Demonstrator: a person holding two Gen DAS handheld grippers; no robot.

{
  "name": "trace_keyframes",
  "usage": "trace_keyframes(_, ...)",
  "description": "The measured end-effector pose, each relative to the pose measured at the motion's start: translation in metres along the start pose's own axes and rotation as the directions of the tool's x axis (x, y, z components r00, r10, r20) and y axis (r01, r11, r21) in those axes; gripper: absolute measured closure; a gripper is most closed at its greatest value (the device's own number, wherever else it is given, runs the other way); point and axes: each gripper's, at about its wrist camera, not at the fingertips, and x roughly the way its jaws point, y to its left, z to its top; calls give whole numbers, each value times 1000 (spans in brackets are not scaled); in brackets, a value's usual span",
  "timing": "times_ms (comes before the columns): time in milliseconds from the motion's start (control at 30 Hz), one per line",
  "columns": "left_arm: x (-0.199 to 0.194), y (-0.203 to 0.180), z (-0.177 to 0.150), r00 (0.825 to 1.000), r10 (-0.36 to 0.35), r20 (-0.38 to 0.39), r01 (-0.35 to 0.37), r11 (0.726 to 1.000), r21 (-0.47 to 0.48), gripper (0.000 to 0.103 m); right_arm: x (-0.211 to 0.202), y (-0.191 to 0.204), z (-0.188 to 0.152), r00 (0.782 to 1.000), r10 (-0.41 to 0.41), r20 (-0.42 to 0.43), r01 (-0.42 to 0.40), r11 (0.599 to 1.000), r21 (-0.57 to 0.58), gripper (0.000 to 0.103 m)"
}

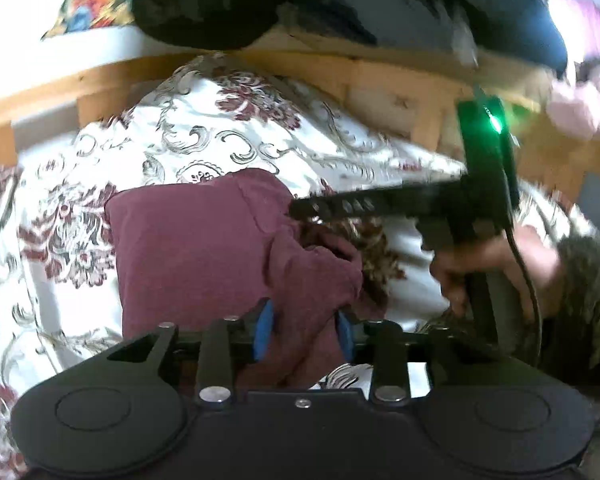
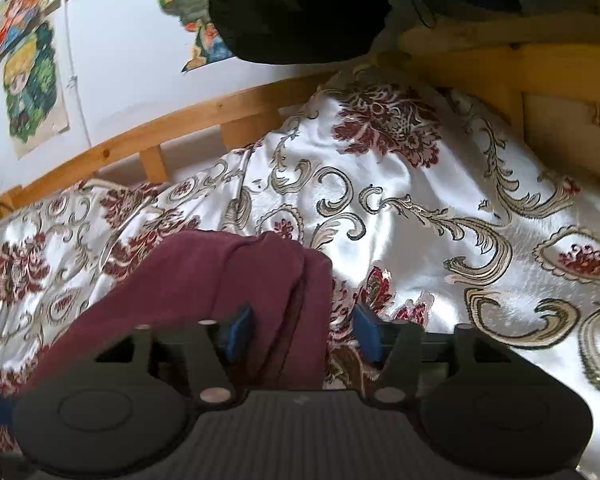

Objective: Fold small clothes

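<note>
Left wrist view: camera sat just behind its own jaws, looked forward and down, close over the maroon garment (image 1: 204, 248) on the patterned bedspread (image 1: 204, 128); wooden bed rail (image 1: 52, 92) beyond the garment. Right wrist view: likewise mounted, equally close, tilted down at the same garment (image 2: 204, 280), which sat lower left. Shared: garment, bedspread (image 2: 420, 208), rail (image 2: 148, 136), dark bundle (image 2: 300, 12) beyond it.

left gripper (image 1: 304, 334): black, blue pads, silver screws; right gripper (image 1: 300, 210): black, green light, cable; sleeve (image 1: 584, 276): olive

Bright daylight, motion blur, fisheye warp
</note>
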Motion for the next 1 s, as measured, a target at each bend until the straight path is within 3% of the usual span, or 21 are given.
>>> trace_keyframes(33,-5,4,1,999,-28,17,28,999,-35,40,-3,1,0,1000,-2,-5,2,1000,3,35)
trace_keyframes(100,-18,13,1,994,-72,81,80,992,-95,24,-9,3,-1,1000,-5,-18,6,1000,8,32)
trace_keyframes(167,-25,15,1,989,-110,100,120,988,-101,23,-14,6,-1,999,-10,-33,10,1000,23,29)
trace_keyframes(267,-34,10,0,989,-90,115,98,993,-62,22,-26,7,-3,998,23,-59,-18,996,86,28)
trace_keyframes(333,-42,12,0,988,-76,132,86,994,-68,13,-34,12,-6,996,44,-80,-36,994,99,25)
trace_keyframes(433,-53,21,-3,987,-20,161,40,992,-118,1,-44,22,-12,994,58,-97,-49,994,98,23)
trace_keyframes(533,-55,37,-3,986,69,153,-40,983,-182,1,-54,28,-20,994,63,-84,-51,989,141,24)
trace_keyframes(600,-51,51,-4,983,139,122,-107,965,-240,1,-54,34,-25,994,74,-79,-62,987,150,32)
trace_keyframes(700,-43,72,-6,979,195,64,-160,922,-353,1,-47,42,-29,994,69,-90,-58,992,115,59)
trace_keyframes(733,-40,78,-7,978,202,48,-167,905,-391,1,-45,43,-30,993,62,-99,-51,993,110,83)
trace_keyframes(767,-39,83,-8,979,202,38,-167,892,-419,1,-42,44,-31,992,50,-114,-39,994,99,95)
trace_keyframes(867,-34,89,-9,981,192,29,-159,877,-454,1,-49,44,-31,994,7,-108,-1,998,60,96)
trace_keyframes(1000,-24,81,-6,985,174,1,-158,894,-419,1,-69,40,-26,995,-48,-87,52,998,36,97)
